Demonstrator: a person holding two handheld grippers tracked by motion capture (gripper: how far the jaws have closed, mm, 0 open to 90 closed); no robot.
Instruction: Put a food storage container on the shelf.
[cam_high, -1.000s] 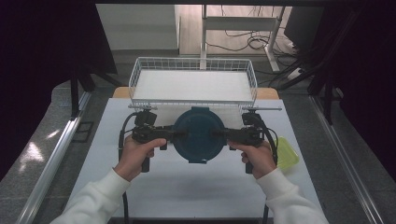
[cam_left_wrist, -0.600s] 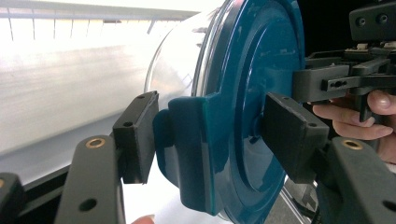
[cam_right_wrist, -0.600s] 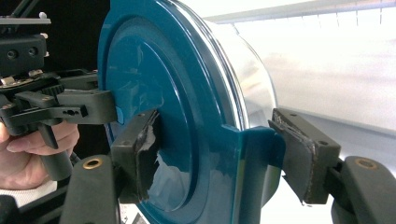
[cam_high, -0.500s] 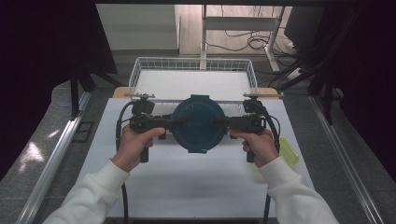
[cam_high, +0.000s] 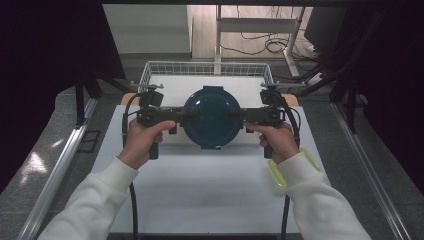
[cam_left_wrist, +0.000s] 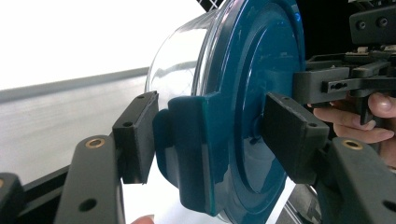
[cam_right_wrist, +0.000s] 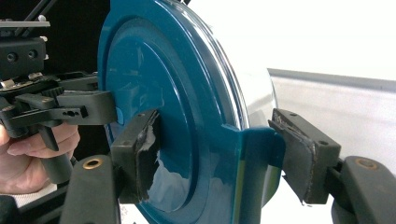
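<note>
High view, bottom of frame: two white sleeves come in, one on each side. Left hand (cam_high: 142, 141) is at centre left and right hand (cam_high: 277, 141) at centre right, each on a gripper handle. By the right sleeve, lower right, a yellow-green thing (cam_high: 276, 172) lies on the white worktop (cam_high: 210, 195); what it is I cannot tell.

Centre of frame: left gripper (cam_high: 186, 116) and right gripper (cam_high: 239, 116) point to each other, with the container (cam_high: 212, 117) between them. It is a round clear tub with a dark blue lid (cam_high: 212, 112), lid side up to the camera, held above the worktop, in front of the basket.

Left gripper view: container (cam_left_wrist: 219, 107) takes centre & right of frame, seen edge-on. Jaws of the left gripper (cam_left_wrist: 219, 135) pinch it at a blue tab of the lid (cam_left_wrist: 187, 154): one pad presses the tab on the tub side, the other presses the lid face. Upper right, the other gripper and some fingers (cam_left_wrist: 348, 123).

Right gripper view: same grip, mirrored. Right gripper (cam_right_wrist: 219, 149) pinches the container (cam_right_wrist: 173, 107) at its tab, one worn pad on the lid face, one on the tub side.

Farther, upper centre of high view: white wire basket (cam_high: 150, 72) on the worktop's far end. Behind it, floor with cables (cam_high: 260, 47).
</note>
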